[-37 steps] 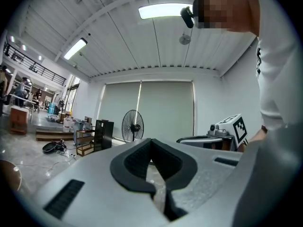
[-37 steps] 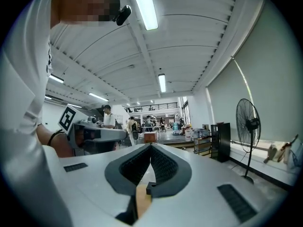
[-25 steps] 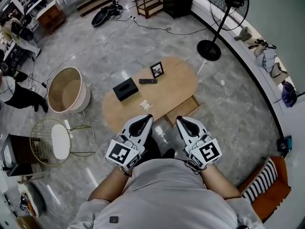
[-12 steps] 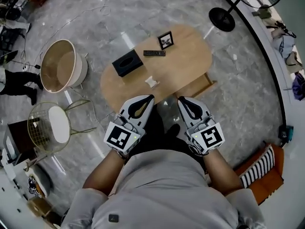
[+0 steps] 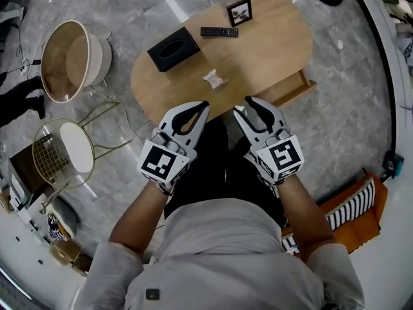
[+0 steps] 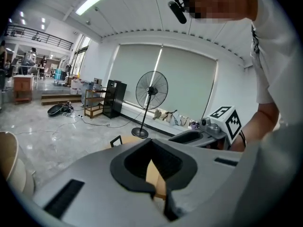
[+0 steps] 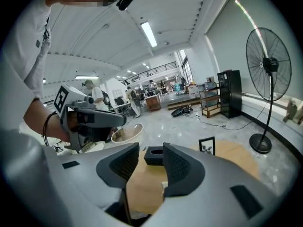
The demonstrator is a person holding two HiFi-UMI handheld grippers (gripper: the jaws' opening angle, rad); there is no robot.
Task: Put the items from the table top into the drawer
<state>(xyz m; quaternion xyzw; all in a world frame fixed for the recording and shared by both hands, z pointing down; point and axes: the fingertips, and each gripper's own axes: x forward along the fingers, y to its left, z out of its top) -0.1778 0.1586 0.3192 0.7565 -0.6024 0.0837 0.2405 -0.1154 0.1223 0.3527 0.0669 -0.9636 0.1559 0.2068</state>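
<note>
Just short of the near edge of the table (image 5: 271, 57), both grippers are hovering side by side, pointing toward 12 o'clock in the head view. The left gripper (image 5: 204, 104) is holding its jaws pressed together with nothing between them. The right gripper (image 5: 244, 104) has just been opening its jaws, and they are standing apart and empty; its own view is framing only the far-off tissue box (image 5: 173, 49) in the gap.

The small white packet (image 5: 214, 79) is lying closest, at about 12 o'clock from the left gripper and 10 o'clock from the right. The left gripper is sitting nearer to it, though the right one, already spread, is looking readier to take it. Bare wood is showing all around the packet, so either tool is getting a free approach from the near edge.

Farther out, the tissue box is resting at 11 o'clock, its long axis running 8 to 2. The remote (image 5: 219, 31) is lying at 12 o'clock, long axis 9 to 3, and the picture frame (image 5: 239, 11) is standing at 1 o'clock near the far edge.

The drawer (image 5: 293, 89) is jutting open from under the table's right side, at 2 o'clock from the right gripper, so all 4 items are probably needing to travel rightward. The round tub (image 5: 68, 60) and wire stool (image 5: 64, 150) are sitting off the left end, well apart.
</note>
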